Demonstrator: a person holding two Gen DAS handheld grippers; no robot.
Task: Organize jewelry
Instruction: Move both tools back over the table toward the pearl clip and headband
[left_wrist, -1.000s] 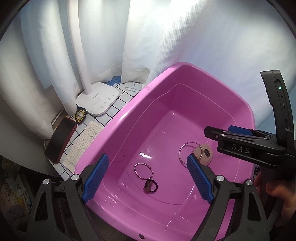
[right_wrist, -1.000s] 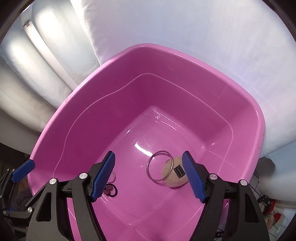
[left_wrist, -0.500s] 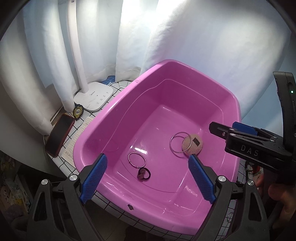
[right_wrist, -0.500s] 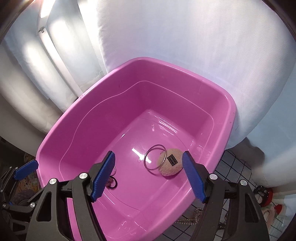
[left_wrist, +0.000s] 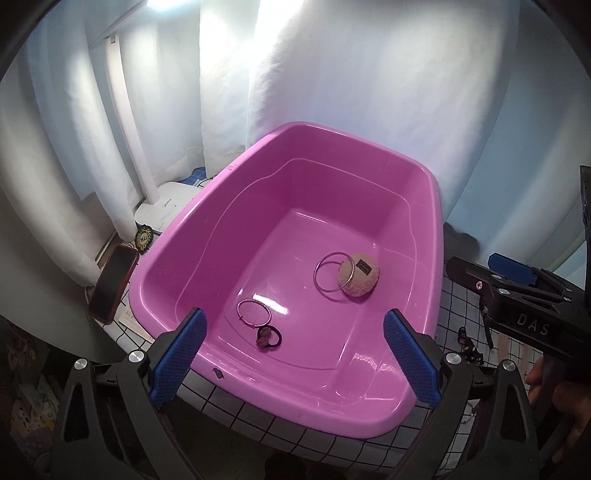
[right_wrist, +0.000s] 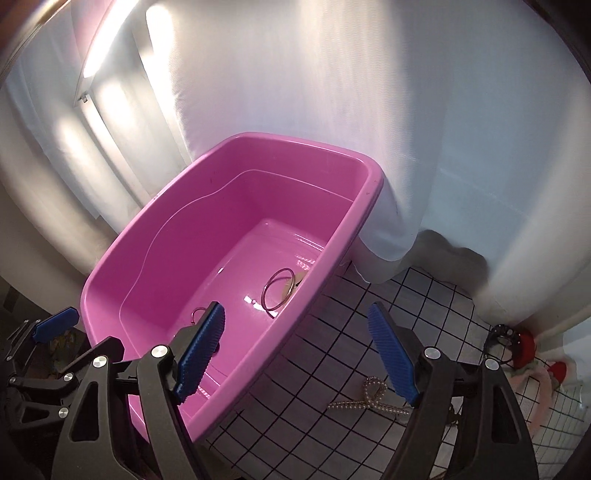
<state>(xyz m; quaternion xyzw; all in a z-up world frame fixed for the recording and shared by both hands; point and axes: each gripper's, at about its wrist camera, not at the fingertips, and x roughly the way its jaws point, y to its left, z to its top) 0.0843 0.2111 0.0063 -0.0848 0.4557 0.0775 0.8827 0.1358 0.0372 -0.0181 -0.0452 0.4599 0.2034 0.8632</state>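
Backdrop: white curtains (left_wrist: 332, 74) fill the upper half of both views, lit brightly at upper left.
Surface: white tablecloth with a black grid (right_wrist: 369, 332), showing lower right in my right view and along the bottom of my left view.
Pink tub (left_wrist: 229, 206): centre of my left view, left of centre in my right view, standing on the grid cloth.
Large bangle (left_wrist: 334, 272): on the tub floor, right of centre in the left view, leaning over the edge of a beige plush disc (left_wrist: 364, 275) with a small dark label.
Smaller ring (left_wrist: 253, 312): on the tub floor, lower centre, just above a dark hair tie with a charm (left_wrist: 269, 336).
Pearl necklace (right_wrist: 371, 397): on the cloth outside the tub, lower right of my right view, between my right fingers as the camera sees it but below them, not touched.
My left gripper (left_wrist: 295, 358): jaws opening, spread wide, nothing between the pads; it hangs over the tub's near rim.
My right gripper (right_wrist: 295, 354): jaws opening, wide apart, holding nothing; it hangs over the tub's right rim and the cloth.
Left edge: a dark phone in a red case (left_wrist: 112, 282) and a white lamp base (left_wrist: 166, 206) beside the tub.
Far right: red items (right_wrist: 522, 343) by the curtain, too blurred to name.
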